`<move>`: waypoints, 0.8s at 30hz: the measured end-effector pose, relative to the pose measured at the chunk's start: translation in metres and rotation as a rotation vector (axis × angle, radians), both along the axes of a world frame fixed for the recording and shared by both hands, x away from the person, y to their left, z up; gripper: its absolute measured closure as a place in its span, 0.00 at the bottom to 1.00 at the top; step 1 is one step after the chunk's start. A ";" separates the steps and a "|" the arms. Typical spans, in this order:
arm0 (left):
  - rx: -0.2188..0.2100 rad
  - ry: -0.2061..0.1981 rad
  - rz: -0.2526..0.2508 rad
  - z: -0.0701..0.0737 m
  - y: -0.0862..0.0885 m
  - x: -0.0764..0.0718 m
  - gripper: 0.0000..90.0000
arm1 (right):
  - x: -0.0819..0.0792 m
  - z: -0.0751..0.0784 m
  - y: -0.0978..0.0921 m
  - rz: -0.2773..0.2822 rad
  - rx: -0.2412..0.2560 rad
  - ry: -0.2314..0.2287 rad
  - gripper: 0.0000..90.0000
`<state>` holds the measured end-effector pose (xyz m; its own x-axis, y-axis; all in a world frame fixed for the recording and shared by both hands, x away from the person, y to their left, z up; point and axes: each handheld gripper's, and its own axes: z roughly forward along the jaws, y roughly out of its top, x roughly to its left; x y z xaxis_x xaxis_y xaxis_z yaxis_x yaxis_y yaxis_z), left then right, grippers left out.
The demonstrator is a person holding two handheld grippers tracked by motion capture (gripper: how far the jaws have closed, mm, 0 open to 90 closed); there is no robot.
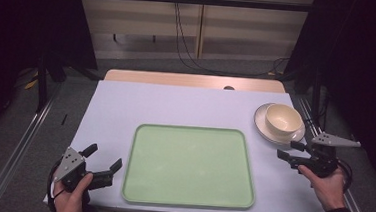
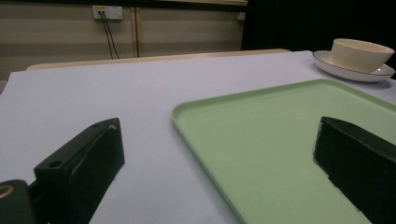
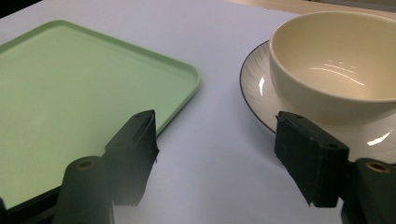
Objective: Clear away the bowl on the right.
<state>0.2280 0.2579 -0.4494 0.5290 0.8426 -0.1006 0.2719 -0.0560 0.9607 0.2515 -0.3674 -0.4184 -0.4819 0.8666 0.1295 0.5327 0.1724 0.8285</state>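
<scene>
A: In the high view, where is everything?

B: A pale green, round-cornered plastic tray fills the lower centre of the frame on a matte white tabletop. At the right middle, a glossy cream ceramic bowl sits on a white saucer with a dark rim line. The right gripper is just below that saucer, jaws spread wide and holding nothing. The left gripper rests at the lower left beside the tray's edge, also well open and empty.

A: And the left gripper view?

B: Its two black, blocky jaws rise at the lower left and lower right, wide apart, one over the tabletop and one over the tray. The tray has a low raised lip and a smooth, faintly satin floor. The bowl and saucer sit small in the upper right.

A: The right gripper view?

B: The bowl looms in the upper right, thick-walled with bright glints on its glaze. The saucer lies just ahead of the right-hand jaw, apart from it. The tray corner is at the left.

A: What could go wrong?

B: I judge the bowl is the target. Glazed ceramic is slick and curved, so hard jaws pinching the rim could slip. Catching the saucer's edge instead could tilt the bowl loose on it, or push the pair toward the table's right edge.
</scene>
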 end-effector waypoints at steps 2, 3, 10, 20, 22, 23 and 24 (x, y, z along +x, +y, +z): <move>-0.006 0.003 -0.002 0.000 0.000 0.000 0.02 | 0.011 0.001 -0.005 -0.010 0.006 0.013 0.33; -0.002 0.001 -0.004 0.000 0.000 0.000 0.02 | 0.011 0.001 -0.005 -0.010 0.006 0.013 0.33; -0.009 0.003 -0.007 0.000 0.000 0.001 0.02 | 0.035 0.008 -0.018 -0.051 -0.019 0.018 0.34; -0.004 0.001 -0.004 0.000 0.000 0.001 0.02 | 0.064 0.014 -0.029 -0.087 -0.029 0.074 0.35; 0.001 0.001 -0.012 0.000 0.000 0.001 0.02 | 0.074 0.018 -0.035 -0.108 -0.054 0.093 0.35; 0.002 -0.002 -0.011 0.000 0.000 0.000 0.02 | 0.077 0.020 -0.037 -0.130 -0.070 0.094 0.35; 0.002 -0.002 -0.011 0.000 0.000 0.000 0.02 | 0.077 0.020 -0.037 -0.130 -0.070 0.094 0.35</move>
